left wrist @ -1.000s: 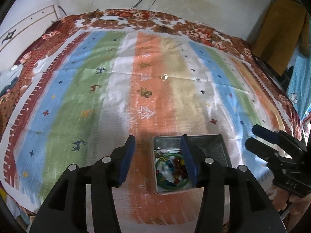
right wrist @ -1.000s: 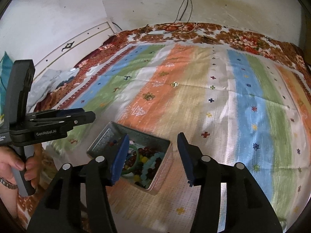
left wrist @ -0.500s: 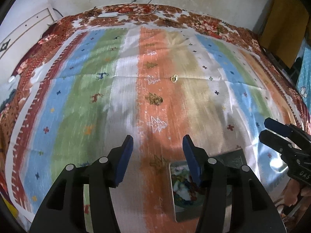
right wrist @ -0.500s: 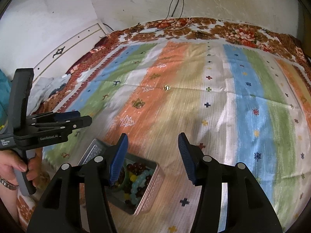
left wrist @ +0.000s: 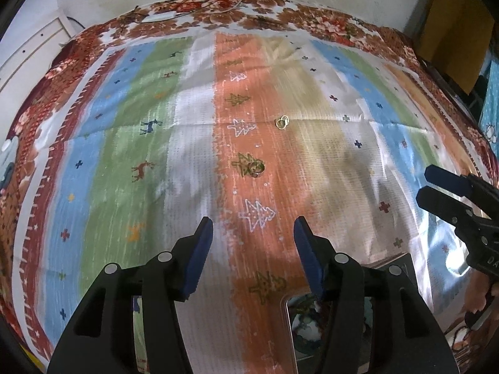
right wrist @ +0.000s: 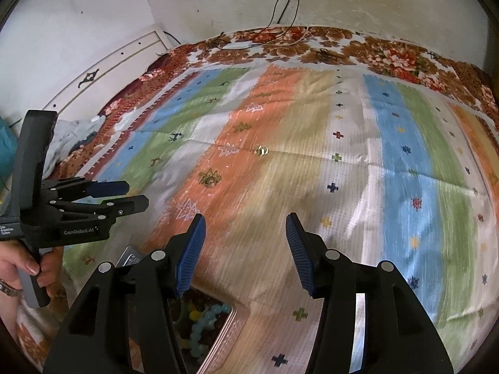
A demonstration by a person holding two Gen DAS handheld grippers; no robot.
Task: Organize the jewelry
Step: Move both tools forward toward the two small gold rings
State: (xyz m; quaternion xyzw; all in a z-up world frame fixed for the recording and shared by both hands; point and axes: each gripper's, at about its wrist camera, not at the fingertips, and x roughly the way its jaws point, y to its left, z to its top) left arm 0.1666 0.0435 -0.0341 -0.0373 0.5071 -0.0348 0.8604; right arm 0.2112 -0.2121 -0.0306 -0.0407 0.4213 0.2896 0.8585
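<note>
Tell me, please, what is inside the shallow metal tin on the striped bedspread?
The shallow metal tin holds beaded bracelets: pale blue, yellow and dark red beads show. The right gripper covers the tin's near part, so what else lies there cannot be seen.

Home bedroom: bed (right wrist: pixel 405 187) with striped cover, headboard (right wrist: pixel 103 71).

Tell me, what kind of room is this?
Probably a bedroom in a home: a striped bedspread covers what looks like a bed, a white headboard stands against the wall, and a metal jewelry tin sits on top.
</note>
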